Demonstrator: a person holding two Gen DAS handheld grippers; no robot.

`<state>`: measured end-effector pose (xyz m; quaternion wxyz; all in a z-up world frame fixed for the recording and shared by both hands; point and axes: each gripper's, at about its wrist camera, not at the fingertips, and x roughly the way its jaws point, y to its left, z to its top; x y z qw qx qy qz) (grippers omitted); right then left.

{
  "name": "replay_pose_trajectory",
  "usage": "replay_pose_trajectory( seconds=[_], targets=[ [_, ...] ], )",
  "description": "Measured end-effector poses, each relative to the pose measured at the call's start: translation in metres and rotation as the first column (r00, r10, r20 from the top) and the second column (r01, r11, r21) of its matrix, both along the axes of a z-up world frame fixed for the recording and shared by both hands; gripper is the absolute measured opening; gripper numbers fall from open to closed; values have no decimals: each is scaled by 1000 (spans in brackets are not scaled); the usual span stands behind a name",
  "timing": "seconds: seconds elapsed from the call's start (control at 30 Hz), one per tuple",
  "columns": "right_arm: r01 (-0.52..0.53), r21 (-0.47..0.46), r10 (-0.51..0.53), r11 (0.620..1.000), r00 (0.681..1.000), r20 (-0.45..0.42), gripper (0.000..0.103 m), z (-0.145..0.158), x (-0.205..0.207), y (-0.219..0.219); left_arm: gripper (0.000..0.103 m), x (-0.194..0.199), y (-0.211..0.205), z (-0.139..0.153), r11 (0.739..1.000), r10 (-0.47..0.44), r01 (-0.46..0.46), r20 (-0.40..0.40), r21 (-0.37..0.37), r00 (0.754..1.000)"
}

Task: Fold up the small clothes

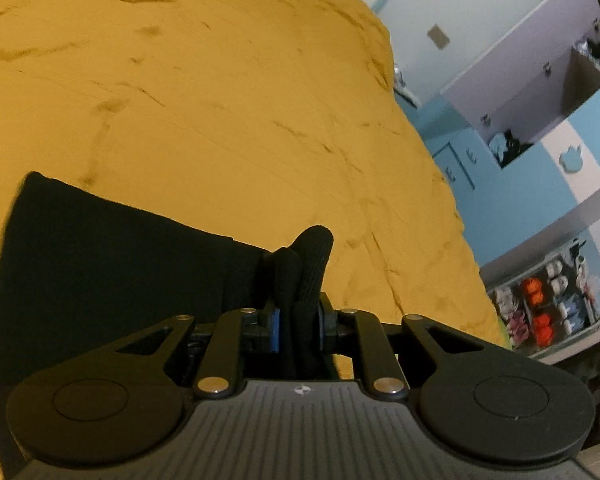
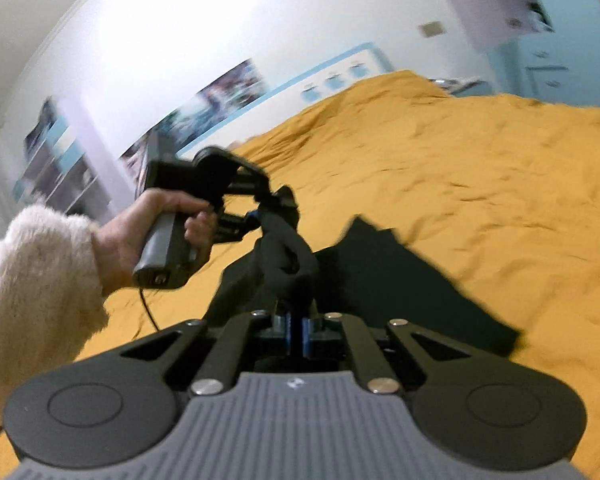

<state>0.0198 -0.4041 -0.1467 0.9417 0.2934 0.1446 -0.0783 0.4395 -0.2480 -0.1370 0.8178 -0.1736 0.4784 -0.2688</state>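
the black garment (image 2: 380,280) hangs just above the yellow bed (image 2: 480,180), stretched between both tongs: left tongs (image 1: 298,276) and right tongs (image 2: 298,300) each pinch a bunched corner, side by side.

On the yellow bedcover (image 2: 480,184) there is one black garment (image 2: 380,276). Above it two grippers show, the left gripper (image 2: 260,216) and the right gripper (image 2: 298,336), with one hand (image 2: 140,236) visible.
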Motion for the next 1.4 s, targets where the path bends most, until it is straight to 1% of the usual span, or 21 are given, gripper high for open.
replay_pose_trajectory(
  seconds=[0.07,0.13,0.2,0.3,0.33,0.37,0.4,0.43,0.53,0.6,0.7,0.77,0.8,0.9,0.97,1.0,1.1,1.17,1.2,1.3,1.4],
  targets=[
    [42,29,-41,999,999,-6,0,-12,-8,-17,18,0,-23,-4,999,-20,20,8,33,1000],
    [58,62,-56,996,998,-25,0,-22,-8,-35,18,-2,-40,-12,995,-41,39,17,96,999],
    [63,99,-60,993,998,-37,0,-33,-9,-36,18,-3,-51,-23,989,-45,43,8,143,999],
    [79,108,-73,991,996,-58,0,-42,-6,-36,18,-2,-62,-39,982,-49,48,-1,182,999],
    [86,117,-79,989,995,-65,3,-46,-7,-38,20,-3,-64,-41,979,-56,55,-1,199,998],
    [103,126,-94,987,993,-76,7,-49,-6,-39,29,-3,-66,-42,978,-56,55,0,201,998],
    [122,131,-111,984,990,-87,19,-51,-7,-44,35,-2,-67,-40,981,-58,58,-7,187,998],
    [134,132,-121,982,988,-98,19,-52,-8,-46,44,-1,-67,-36,985,-57,60,-24,164,998],
    [131,130,-118,983,987,-106,19,-50,-16,-49,44,0,-57,-16,995,-33,37,-41,96,999],
    [148,56,-140,987,983,-118,21,-39,-22,-44,44,-9,-43,5,997,-50,49,13,60,999],
    [219,-61,-224,974,969,-102,25,-17,-33,-38,44,-37,-4,34,996,-82,78,110,47,991],
    [185,-91,-191,979,980,-59,28,-1,-35,-38,48,-60,25,41,993,-114,109,134,44,984],
    [140,-101,-145,985,989,-35,35,8,-30,-39,49,-74,39,42,991,-128,122,138,58,982],
    [7,-113,-6,994,1000,6,37,29,-3,-48,49,-121,75,37,979,-167,147,142,145,976],
    [-63,-144,64,987,998,0,37,39,28,-53,49,-155,96,26,968,-203,177,147,177,968],
    [-100,-155,98,983,995,-22,37,41,47,-57,49,-167,104,21,966,-214,189,142,174,966],
    [-203,-135,187,970,974,-126,28,38,109,-70,49,-193,120,0,972,-209,192,121,138,970],
    [-262,-115,239,958,954,-180,28,32,143,-75,49,-199,121,-14,970,-218,206,86,126,972],
    [-271,-112,243,956,946,-214,28,28,158,-74,49,-202,120,-21,967,-230,220,70,125,971],
    [-253,-132,202,958,928,-312,28,18,194,-74,49,-204,115,-28,961,-253,240,89,137,963],
    [-246,-129,186,961,914,-361,28,3,220,-74,49,-200,112,-37,963,-249,240,71,121,966]
  ],
)
